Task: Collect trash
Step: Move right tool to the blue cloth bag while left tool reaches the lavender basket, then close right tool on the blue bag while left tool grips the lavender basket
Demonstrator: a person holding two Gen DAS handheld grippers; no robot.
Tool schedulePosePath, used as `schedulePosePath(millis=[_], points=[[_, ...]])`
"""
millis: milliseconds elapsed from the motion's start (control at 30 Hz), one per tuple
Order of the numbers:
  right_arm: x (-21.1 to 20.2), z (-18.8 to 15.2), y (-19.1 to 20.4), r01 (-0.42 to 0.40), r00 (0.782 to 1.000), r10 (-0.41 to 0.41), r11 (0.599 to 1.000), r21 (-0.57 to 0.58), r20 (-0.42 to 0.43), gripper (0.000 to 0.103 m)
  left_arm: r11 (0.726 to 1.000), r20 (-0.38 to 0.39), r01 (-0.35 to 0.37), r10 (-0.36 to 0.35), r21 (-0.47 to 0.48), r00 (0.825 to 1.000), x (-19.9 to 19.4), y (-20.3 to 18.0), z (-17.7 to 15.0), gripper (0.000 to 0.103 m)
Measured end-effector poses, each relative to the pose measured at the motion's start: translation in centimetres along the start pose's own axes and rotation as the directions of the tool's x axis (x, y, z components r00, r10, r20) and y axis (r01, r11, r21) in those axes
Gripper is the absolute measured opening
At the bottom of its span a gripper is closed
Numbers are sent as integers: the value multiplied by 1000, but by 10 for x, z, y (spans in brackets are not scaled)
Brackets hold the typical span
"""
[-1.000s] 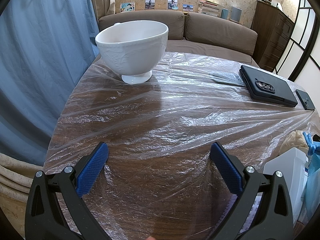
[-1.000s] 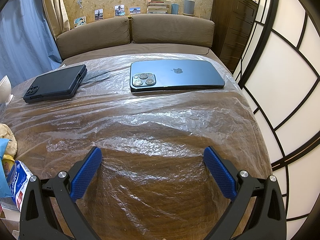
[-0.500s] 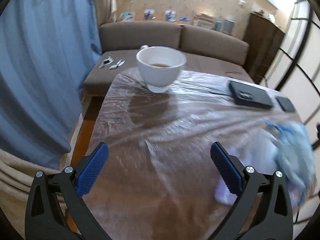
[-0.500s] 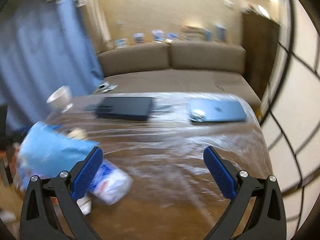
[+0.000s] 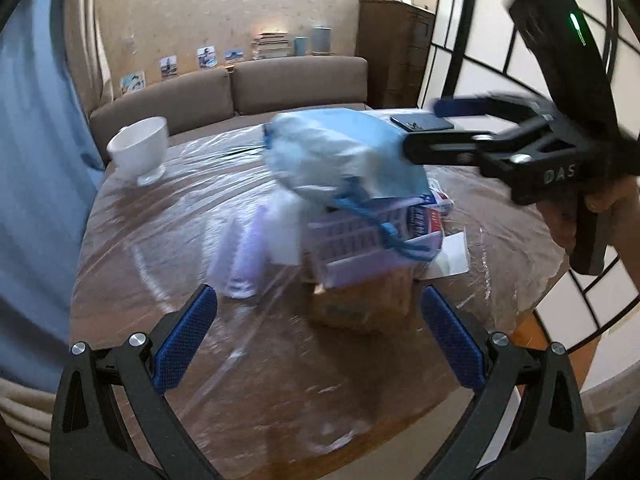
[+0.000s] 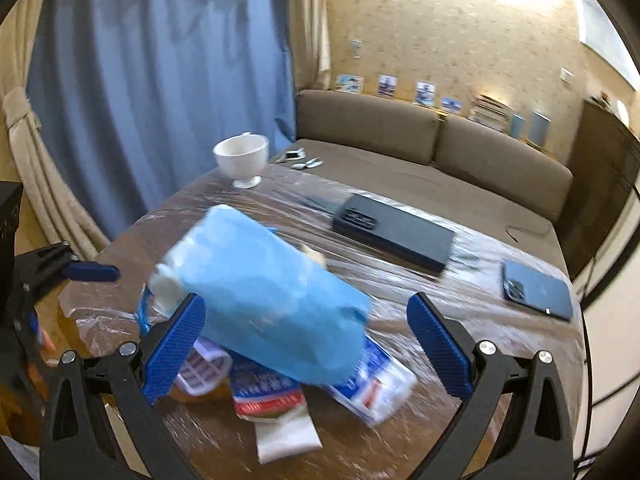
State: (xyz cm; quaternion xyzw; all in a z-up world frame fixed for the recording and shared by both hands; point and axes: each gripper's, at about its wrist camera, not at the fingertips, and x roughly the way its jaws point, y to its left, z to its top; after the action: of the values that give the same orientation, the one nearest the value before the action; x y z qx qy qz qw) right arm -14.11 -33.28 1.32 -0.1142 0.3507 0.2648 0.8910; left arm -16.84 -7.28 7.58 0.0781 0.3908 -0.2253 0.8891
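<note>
1. The left tool point(image 5: 318, 336) is released: its two blue fingers point(image 5: 185, 338) stand wide apart and hold nothing.
2. The right tool point(image 6: 306, 344) is also released, with its fingers spread and nothing between them. In the left view the right tool shows from the side at the upper right, held by a hand point(image 5: 600, 216).
3. Just ahead of both tools lies the trash pile point(image 5: 360, 248) on the worktop point(image 5: 168, 240), which is covered by a clear plastic sheet. The pile is blurred.
4. On top of the pile lies a light blue bag point(image 6: 264, 300) with a blue drawstring point(image 5: 380, 232). In the right view its near part sits between the two fingers of the right tool, but I cannot tell if it touches them.
5. Under the bag there are printed white, blue and red wrappers point(image 6: 372, 384), a white ribbed tray point(image 6: 202, 372) and a white packet point(image 6: 284, 436).
6. Farther ahead of the right tool lies a black case point(image 6: 396, 236), and to the right of it a blue phone point(image 6: 536, 294), well apart from the pile.
7. A white bowl point(image 6: 241, 158) stands upright at the far edge of the worktop.
8. Beyond the worktop there is a brown sofa point(image 6: 432, 148) and a blue curtain point(image 6: 160, 80).
</note>
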Motion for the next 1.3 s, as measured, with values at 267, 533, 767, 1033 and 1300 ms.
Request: schedulePosePath(millis=[267,533,767,1033,1300], points=[[23,11,23,-6,998,-7,977,-212,-61,99,999,45,51,-51,4,998,13,-11,15,102],[62,20,28,-76,985,37,970,-231,-169,99,994,20,88,-87,-67,996,26,-2,19,102],[66,15,12,-138,974,119,986,-91,-194,78,993,6,85,-85,-80,996,28,3,15,94],[58,13,-3,-160,977,166,986,48,-138,62,988,17,131,-130,-84,991,24,7,15,74],[38,11,-19,-169,983,178,969,177,-35,56,988,41,115,-111,-105,993,13,6,13,74]])
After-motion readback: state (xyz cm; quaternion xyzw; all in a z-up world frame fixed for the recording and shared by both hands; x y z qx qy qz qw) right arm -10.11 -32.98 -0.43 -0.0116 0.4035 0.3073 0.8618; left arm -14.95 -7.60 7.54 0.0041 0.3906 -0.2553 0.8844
